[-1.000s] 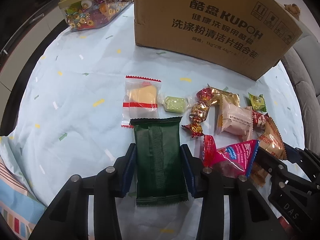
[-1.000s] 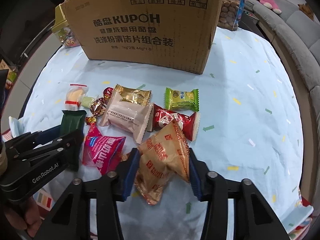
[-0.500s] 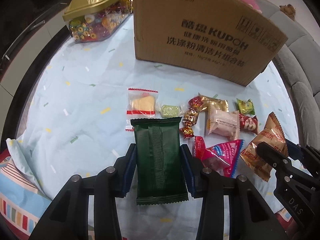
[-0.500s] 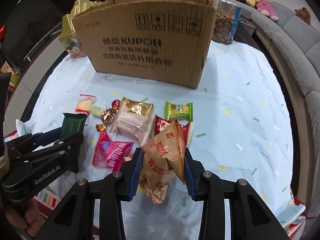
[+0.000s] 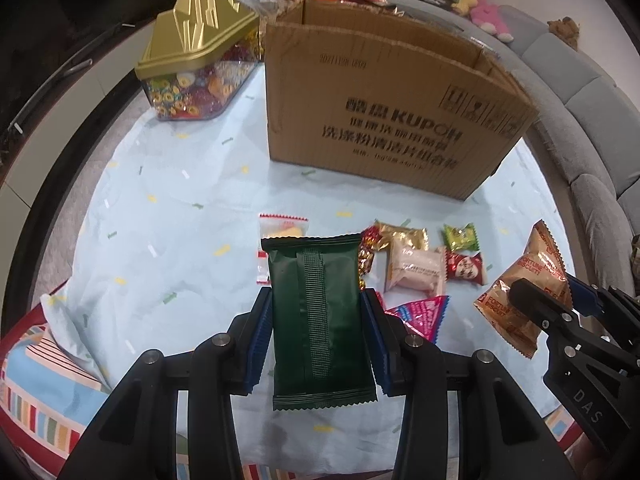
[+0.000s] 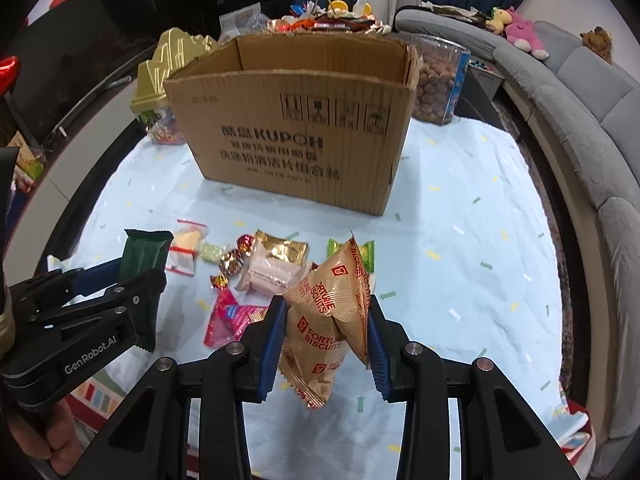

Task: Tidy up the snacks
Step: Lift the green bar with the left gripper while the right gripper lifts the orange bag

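Note:
My left gripper is shut on a dark green snack pack, held upright above the pale blue tablecloth. My right gripper is shut on a tan fortune biscuit bag, also lifted off the cloth; that bag shows at the right of the left wrist view. Several snacks lie on the cloth: a pink pack, a gold pack, a light green candy, a magenta triangular pack. An open cardboard box stands behind them.
A gold-lidded candy container stands left of the box, and a clear jar of brown balls to its right. A grey sofa curves along the right side. A hand holds the left gripper.
Both grippers have risen with their packs, so the table and box look farther away and the box's open top now shows. The right gripper's bag left the cloth.

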